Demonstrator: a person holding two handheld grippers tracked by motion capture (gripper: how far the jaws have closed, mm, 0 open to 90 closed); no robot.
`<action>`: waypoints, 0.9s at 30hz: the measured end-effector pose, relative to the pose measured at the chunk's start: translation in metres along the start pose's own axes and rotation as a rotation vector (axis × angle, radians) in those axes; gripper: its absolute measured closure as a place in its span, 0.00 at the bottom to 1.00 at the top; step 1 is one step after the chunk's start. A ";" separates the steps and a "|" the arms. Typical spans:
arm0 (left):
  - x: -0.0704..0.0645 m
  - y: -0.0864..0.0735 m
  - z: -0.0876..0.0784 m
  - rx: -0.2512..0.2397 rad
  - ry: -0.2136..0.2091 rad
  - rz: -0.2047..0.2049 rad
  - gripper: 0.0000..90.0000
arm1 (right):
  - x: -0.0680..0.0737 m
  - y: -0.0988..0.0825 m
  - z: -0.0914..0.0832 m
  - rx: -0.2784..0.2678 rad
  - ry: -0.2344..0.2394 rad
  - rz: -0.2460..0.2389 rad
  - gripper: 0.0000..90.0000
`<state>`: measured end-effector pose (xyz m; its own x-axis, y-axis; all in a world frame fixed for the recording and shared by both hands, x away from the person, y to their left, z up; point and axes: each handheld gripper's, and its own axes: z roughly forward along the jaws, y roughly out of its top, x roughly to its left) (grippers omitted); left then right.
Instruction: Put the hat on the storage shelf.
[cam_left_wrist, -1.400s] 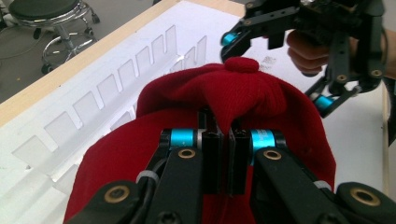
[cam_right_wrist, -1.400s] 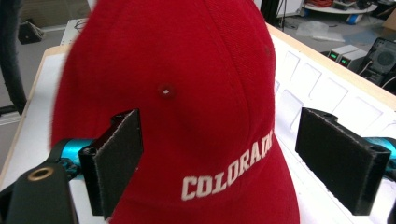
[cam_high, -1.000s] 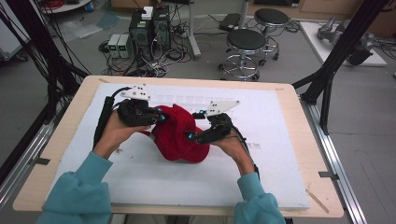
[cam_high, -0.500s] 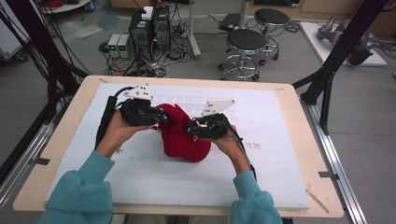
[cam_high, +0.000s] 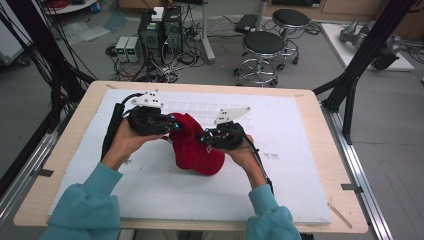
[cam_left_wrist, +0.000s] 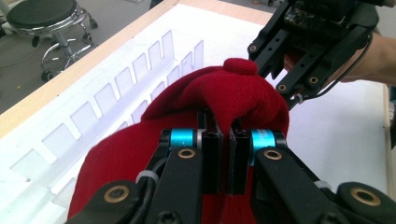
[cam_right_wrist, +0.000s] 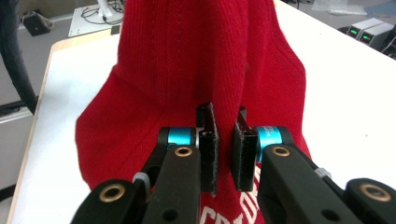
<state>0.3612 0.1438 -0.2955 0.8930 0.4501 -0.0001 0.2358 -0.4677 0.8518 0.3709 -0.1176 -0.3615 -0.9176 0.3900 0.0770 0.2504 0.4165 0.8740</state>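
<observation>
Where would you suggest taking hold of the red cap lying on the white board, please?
Pinch a raised fold of the red cap crown, one gripper from each side, as the left gripper and right gripper do now: the soft knit bunches into thin ridges that narrow jaws can clamp.

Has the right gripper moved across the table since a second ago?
Yes. The right gripper has shifted left toward the red cap, judged against the white board's far edge; its jaws have just been closing on the fabric.
</observation>
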 end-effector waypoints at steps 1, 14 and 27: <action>0.000 0.000 0.000 0.003 -0.003 0.005 0.97 | 0.000 0.000 0.000 -0.001 0.003 0.003 0.93; 0.000 0.000 -0.004 -0.023 0.025 -0.014 0.63 | 0.004 0.001 -0.003 -0.044 -0.011 0.004 0.97; -0.007 -0.019 -0.042 -0.211 0.155 -0.113 0.17 | 0.005 0.004 -0.017 -0.120 -0.061 0.034 0.97</action>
<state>0.3347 0.1814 -0.2898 0.7925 0.6089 -0.0348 0.2310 -0.2468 0.9411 0.3619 -0.1276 -0.3491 -0.8877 0.4533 0.0813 0.2391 0.3027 0.9226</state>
